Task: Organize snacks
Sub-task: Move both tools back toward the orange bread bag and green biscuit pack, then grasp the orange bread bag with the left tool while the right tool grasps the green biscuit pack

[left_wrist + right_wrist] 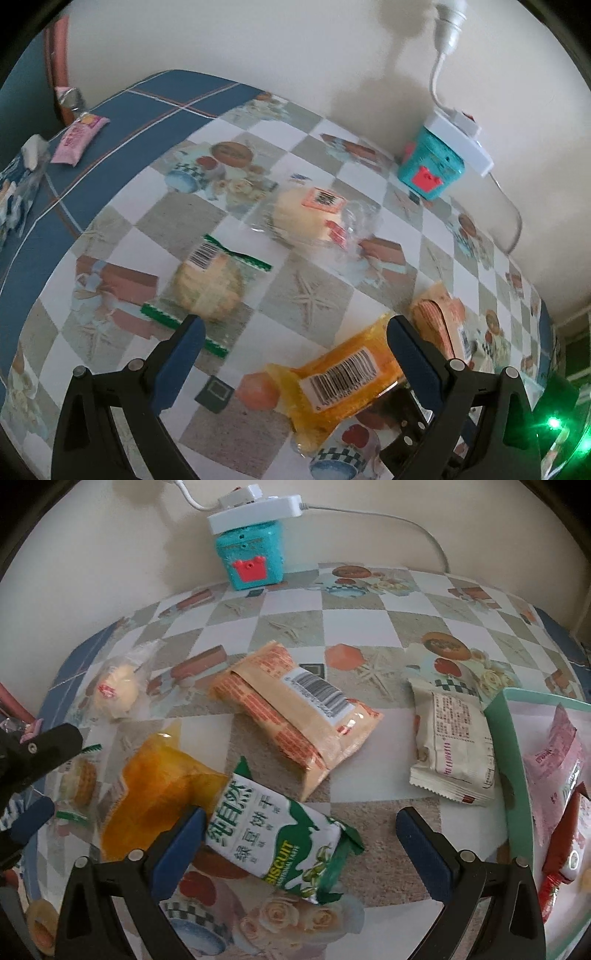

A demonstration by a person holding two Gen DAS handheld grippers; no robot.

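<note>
My left gripper [295, 332] is open above the patterned table, its fingers apart over bare cloth. An orange-yellow snack pack [336, 380] with a barcode lies just inside its right finger. A round biscuit in a green-edged clear wrapper [207, 288] lies beyond the left finger, and a pale bun in clear wrap [314, 218] sits farther back. My right gripper [299, 819] is open over a green-and-white biscuit pack [284, 834], which rests against its left finger. The orange pack [155, 794], a tan striped pack [295, 716] and a cream pack [450, 742] lie around it.
A mint-green tray [513, 775] at the right edge holds pink and red packs. A teal toy box [253, 555] under a white power strip stands by the wall. A pink packet [79, 138] lies on the blue cloth at the far left. The left gripper's arm [37, 753] shows at left.
</note>
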